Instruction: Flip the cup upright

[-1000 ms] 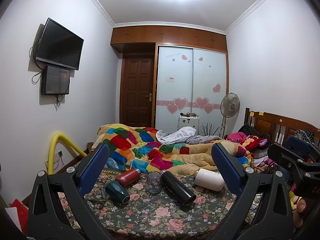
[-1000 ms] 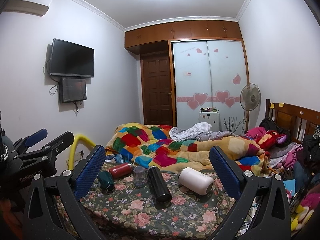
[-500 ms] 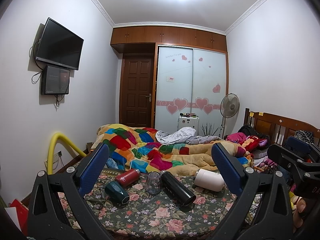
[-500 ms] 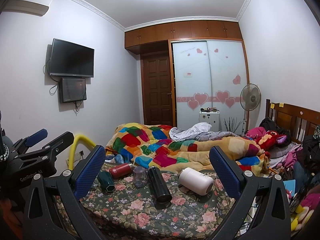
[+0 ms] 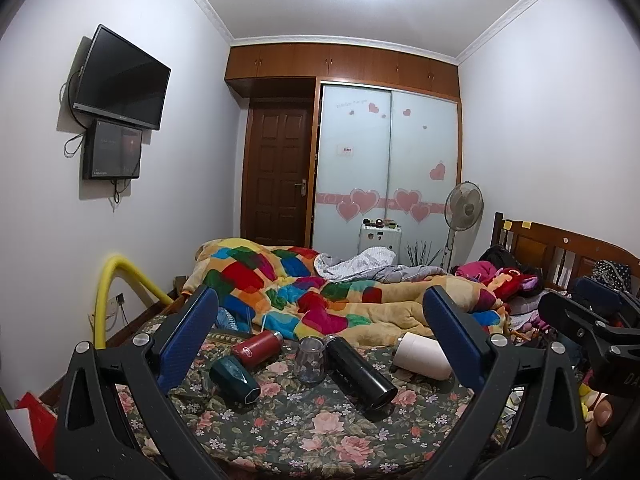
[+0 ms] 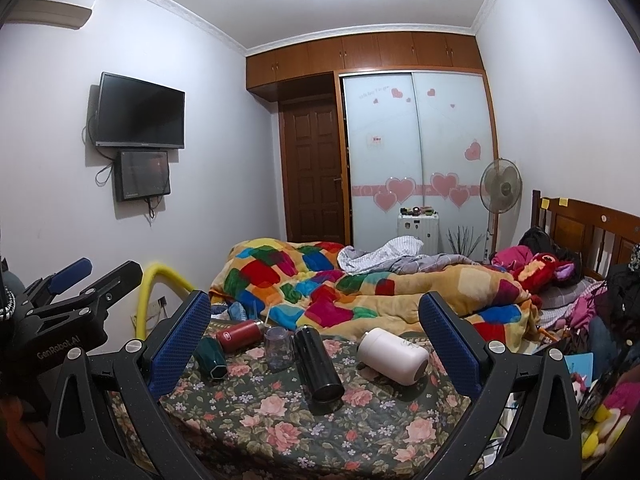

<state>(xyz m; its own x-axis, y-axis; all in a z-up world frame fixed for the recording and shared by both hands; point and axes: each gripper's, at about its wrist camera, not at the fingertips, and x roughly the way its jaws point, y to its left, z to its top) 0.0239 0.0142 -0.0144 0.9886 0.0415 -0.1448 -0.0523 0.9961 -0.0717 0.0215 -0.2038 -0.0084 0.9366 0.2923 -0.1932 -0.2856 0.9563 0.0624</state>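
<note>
Cup point(image 5: 309, 359): a clear see-through cup is being seen standing with its mouth down on the flowery cloth point(image 5: 288, 420), ahead of both tongs and a bit to the left of the middle between the fingers.
Cup in the right view point(image 6: 277, 346): it is being shown just beside the black bottle point(image 6: 318, 363), on that bottle's left.
Left tongs point(image 5: 320, 338): the fingers are being held wide open, and nothing is being gripped. The cup is well ahead of the blue pads point(image 5: 188, 338).
Right tongs point(image 6: 316, 344): the fingers are being held wide open too, and nothing is being gripped.
Black bottle in the left view point(image 5: 360, 372): it is lying on its side, right of the cup, with its open end pointed toward the tongs.
Red bottle point(image 5: 258, 347): it is lying on its side, left of the cup and a little farther away.
Green cup point(image 5: 234, 378): it is lying on its side, nearer to the left finger.
White cup point(image 5: 420, 356): it is lying on its side, close to the right finger.
Blanket point(image 5: 320, 292): a blanket of many colours is being seen bunched up behind all the cups.
</note>
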